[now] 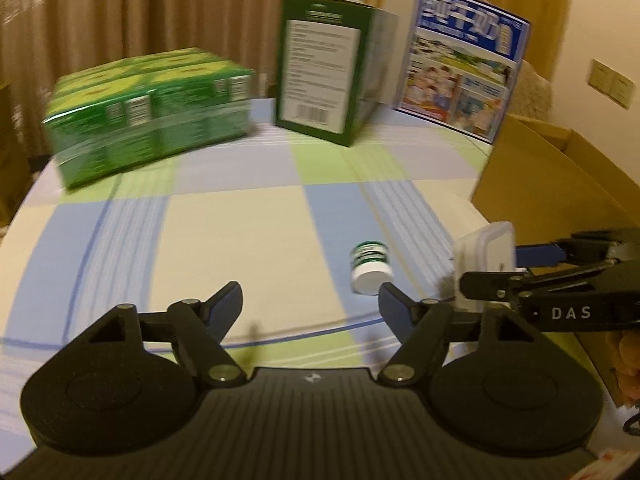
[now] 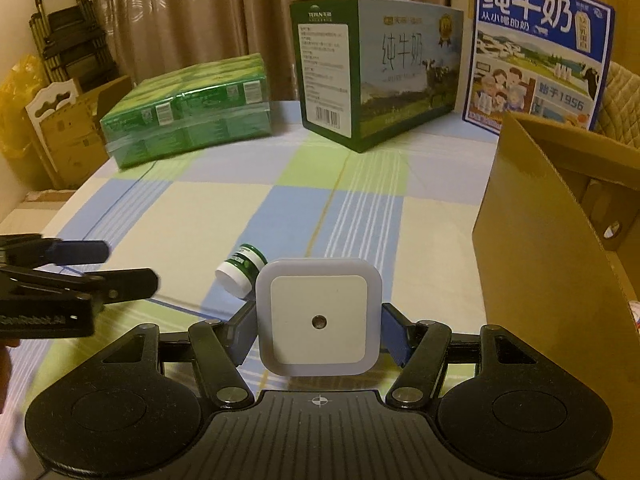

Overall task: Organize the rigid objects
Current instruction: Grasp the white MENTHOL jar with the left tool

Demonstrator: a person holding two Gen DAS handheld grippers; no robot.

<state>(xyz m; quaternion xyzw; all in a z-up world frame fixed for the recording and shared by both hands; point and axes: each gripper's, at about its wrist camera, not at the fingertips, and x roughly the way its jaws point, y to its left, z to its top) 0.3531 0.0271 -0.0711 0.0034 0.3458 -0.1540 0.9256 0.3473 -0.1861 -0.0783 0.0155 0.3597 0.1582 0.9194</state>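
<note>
Bedsheet checked blue-green-cream; brown curtains behind.

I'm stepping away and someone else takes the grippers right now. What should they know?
Right gripper: shut on the white square night light, held above the checked cloth.
Left gripper: open, nothing between its jaws.
Small green bottle lies on its side on the cloth, just ahead of the left gripper.
Open cardboard box stands to the right.
Done: night light picked up.
Left: probably put it in the box, then the bottle.
</note>
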